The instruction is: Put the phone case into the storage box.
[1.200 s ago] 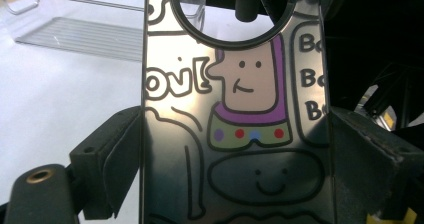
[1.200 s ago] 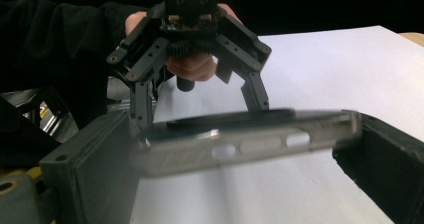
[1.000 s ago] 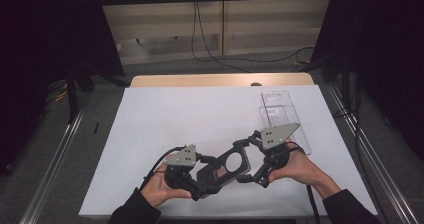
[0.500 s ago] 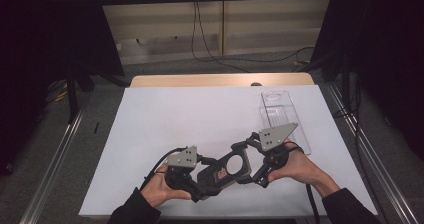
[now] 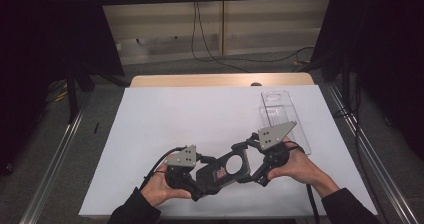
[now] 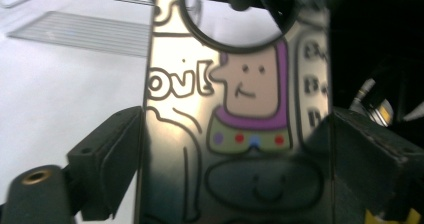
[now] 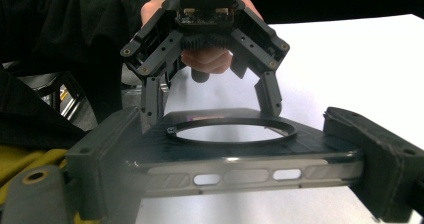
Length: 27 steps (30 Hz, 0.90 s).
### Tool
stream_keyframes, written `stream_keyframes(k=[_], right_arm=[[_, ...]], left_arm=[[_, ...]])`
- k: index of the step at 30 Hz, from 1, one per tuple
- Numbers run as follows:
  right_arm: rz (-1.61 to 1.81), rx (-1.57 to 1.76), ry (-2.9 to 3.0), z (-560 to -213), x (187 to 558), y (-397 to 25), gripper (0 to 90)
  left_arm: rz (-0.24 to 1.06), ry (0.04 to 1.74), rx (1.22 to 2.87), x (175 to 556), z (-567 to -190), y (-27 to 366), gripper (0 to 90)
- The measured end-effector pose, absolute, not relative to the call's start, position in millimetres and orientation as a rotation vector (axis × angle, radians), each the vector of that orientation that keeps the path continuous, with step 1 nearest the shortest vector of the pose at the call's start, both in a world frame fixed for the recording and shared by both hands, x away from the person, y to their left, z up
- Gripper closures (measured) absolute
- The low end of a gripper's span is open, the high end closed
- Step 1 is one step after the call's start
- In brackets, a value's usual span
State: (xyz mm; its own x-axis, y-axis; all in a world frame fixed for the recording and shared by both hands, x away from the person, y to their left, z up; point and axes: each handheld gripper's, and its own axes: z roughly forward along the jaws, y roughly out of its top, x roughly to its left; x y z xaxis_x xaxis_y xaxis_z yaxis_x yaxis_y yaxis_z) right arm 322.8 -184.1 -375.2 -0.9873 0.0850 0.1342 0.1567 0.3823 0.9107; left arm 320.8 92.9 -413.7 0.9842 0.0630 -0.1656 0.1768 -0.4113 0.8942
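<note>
2 grippers meet on 1 object: a dark phone case (image 5: 223,170) with a large ring-shaped opening, held above the near part of the white desk (image 5: 200,114), between your hands.

Your left gripper (image 5: 202,180) has the case's near-left end. In the left gripper view its 2 black fingers (image 6: 107,156) press against the long edges of the case (image 6: 235,134), 1 on each side, closed down to the case's width. That view shows a cartoon print: a figure with a purple hood, coloured dots beneath, outlined lettering beside it, and the ring opening (image 6: 232,29) at the top.

Your right gripper (image 5: 247,165) has the far-right end. In the right gripper view its fingers (image 7: 107,156) clamp the case (image 7: 235,159) from both sides, closed to its width; the case lies flat and level, edge-on, with button cut-outs along the near rim. Beyond it you see the left gripper (image 7: 207,96) facing you, its fingers down on the far end of the case, your left hand (image 7: 207,59) behind it.

Your left hand (image 5: 162,184) and right hand (image 5: 297,166) come in from the bottom edge of the high view, sleeves dark.

A clear plastic tray (image 5: 281,115) lies on the desk's right side, just beyond the right gripper's grey plate (image 5: 274,133); the left gripper view shows it (image 6: 85,31) at upper left.
</note>
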Motion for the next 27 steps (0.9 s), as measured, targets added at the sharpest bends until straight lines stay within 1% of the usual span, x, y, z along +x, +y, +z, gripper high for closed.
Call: stream_keyframes(k=[7, 9, 10, 17, 27], right_arm=[[-1.679, -0.237, -2.554, -374.5, 323.3, -183.4, 11.7], [-1.673, -0.245, -2.554, -374.0, 323.4, -184.0, 11.8], [-1.663, -0.249, -2.552, -373.7, 323.5, -184.3, 11.8], [-1.655, -0.294, -2.563, -371.5, 324.7, -189.0, 11.8], [-1.634, -0.37, -2.603, -366.3, 326.6, -197.0, 11.9]], left_arm=[[-0.118, 0.181, 1.993, 319.7, -413.2, 92.8, 9.6], [-0.112, 0.202, 1.987, 319.7, -412.1, 93.4, 8.0], [-0.111, 0.213, 1.984, 319.9, -411.5, 93.8, 5.6], [-0.125, 0.256, 1.983, 320.2, -408.8, 97.1, 4.1], [-0.031, 0.289, 2.005, 317.8, -403.5, 107.6, 4.3]])
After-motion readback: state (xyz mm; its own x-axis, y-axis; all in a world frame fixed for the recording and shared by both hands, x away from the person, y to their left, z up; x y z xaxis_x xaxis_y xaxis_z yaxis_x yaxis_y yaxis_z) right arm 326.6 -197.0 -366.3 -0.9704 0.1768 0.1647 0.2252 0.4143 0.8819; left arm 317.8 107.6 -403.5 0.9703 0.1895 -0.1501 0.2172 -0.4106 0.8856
